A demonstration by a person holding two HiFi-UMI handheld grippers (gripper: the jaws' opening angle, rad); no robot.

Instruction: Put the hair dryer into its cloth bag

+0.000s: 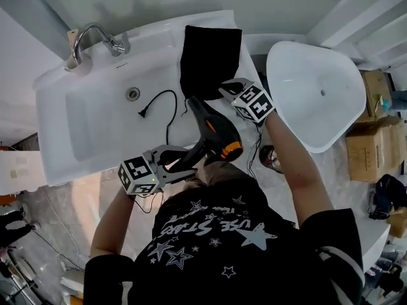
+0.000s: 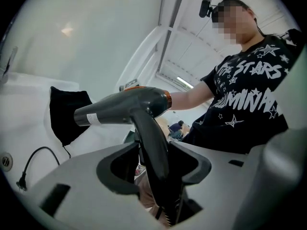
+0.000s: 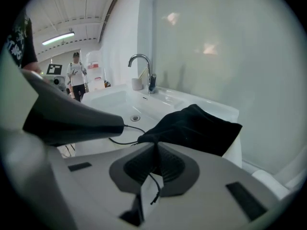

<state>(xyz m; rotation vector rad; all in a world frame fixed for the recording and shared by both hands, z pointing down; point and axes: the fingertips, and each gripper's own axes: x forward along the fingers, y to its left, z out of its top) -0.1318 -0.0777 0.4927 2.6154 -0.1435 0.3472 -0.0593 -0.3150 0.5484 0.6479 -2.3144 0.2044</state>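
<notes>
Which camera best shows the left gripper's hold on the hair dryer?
The left gripper view: the left gripper has its jaws clamped on the hair dryer handle. The head view shows the dryer from above, its handle half covered by that gripper. The right gripper view catches only its barrel.

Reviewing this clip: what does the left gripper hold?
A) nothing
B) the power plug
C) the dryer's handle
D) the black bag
C: the left gripper has its jaws pressed on the handle of the dryer, while the right gripper pinches the bag.
</notes>
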